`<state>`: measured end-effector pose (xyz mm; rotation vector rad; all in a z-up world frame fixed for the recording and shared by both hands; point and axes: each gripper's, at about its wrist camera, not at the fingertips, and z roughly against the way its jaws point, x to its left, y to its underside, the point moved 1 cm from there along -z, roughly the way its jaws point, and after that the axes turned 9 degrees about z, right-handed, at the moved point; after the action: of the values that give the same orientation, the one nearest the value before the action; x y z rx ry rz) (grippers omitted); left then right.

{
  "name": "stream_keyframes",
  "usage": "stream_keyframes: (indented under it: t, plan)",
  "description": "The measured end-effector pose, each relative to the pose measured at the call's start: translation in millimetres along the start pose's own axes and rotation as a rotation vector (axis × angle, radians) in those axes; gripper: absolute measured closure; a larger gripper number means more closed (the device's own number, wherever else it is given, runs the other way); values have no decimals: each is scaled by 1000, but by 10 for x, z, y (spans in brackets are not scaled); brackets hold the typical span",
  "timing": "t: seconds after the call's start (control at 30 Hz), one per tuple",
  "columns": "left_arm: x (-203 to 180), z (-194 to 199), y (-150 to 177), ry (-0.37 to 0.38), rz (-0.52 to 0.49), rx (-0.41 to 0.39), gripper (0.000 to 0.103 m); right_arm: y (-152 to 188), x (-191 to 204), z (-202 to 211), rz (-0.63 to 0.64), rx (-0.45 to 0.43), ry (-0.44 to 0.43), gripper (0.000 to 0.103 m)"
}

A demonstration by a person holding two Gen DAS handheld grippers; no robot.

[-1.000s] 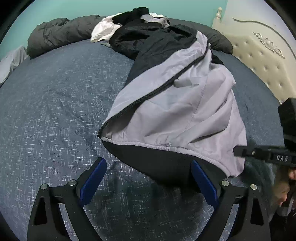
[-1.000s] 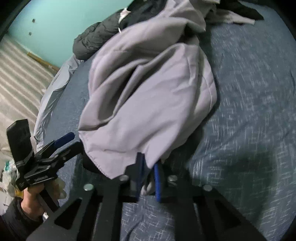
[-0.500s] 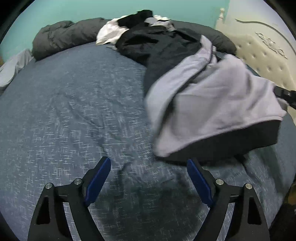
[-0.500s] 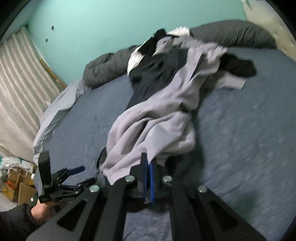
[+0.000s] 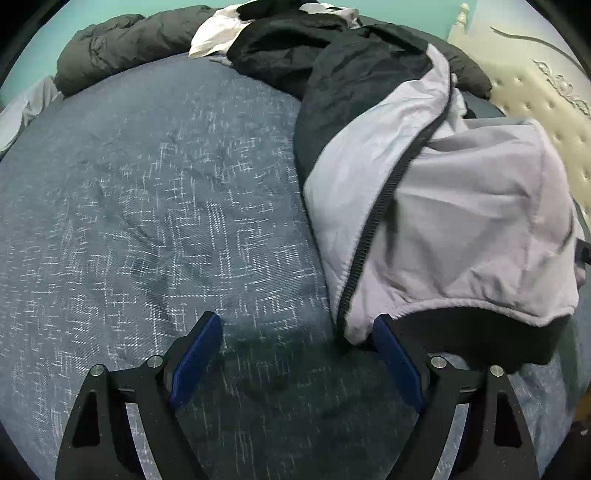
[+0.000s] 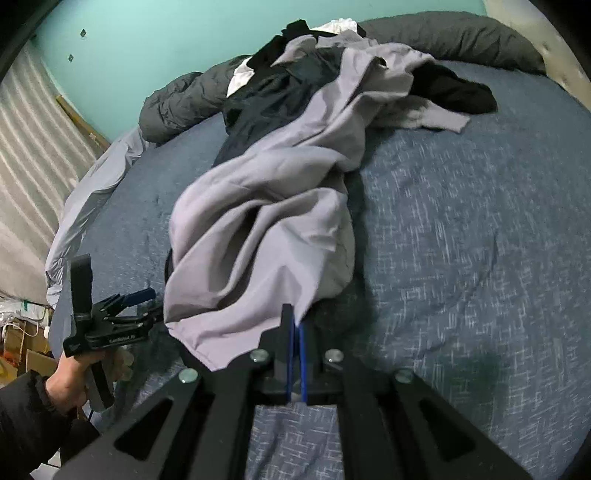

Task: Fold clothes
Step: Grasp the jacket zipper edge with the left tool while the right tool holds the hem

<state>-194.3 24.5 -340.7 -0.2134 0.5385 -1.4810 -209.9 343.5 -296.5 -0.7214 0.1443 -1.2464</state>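
Observation:
A jacket, black outside with a grey lining (image 5: pixel 461 221) and a black zipper, lies crumpled across the blue bedspread (image 5: pixel 147 221). My left gripper (image 5: pixel 295 332) is open just above the bedspread. The hem corner by the zipper lies right next to its right pad (image 5: pixel 399 365), and nothing is between the pads. In the right wrist view my right gripper (image 6: pixel 297 328) is shut on the jacket's (image 6: pixel 266 229) grey hem and holds that edge up off the bed. The left gripper (image 6: pixel 147 304), held in a hand (image 6: pixel 74 376), sits at the left of that view, beside the hem's other end.
A heap of black and white clothes (image 5: pixel 280 33) and a dark grey duvet (image 5: pixel 122 44) lie along the far side of the bed. A cream padded headboard (image 5: pixel 546 96) stands at the right. The right wrist view shows a teal wall (image 6: pixel 166 44), a curtain (image 6: pixel 26 166) and boxes (image 6: pixel 22 350) on the floor.
My right gripper has risen and drawn back with the hem, stretching the jacket out. My left gripper has moved down and in, close to the hem's zipper corner, still open.

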Motion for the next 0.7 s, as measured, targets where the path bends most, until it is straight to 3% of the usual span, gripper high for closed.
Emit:
stream_keyframes:
  t: [0.3,0.43,0.7]
  plan:
    - [-41,-143,-38,-33,-1,7,13,47,-85,-109,-9,9,-12,101]
    - [-124,-215,-52,-40,-45,46,0,54,-108,-119,-16,7,-16,101]
    - [-140,-180,-108,-53,-32,37,1,50,-109,-129,-21,4,-20,101]
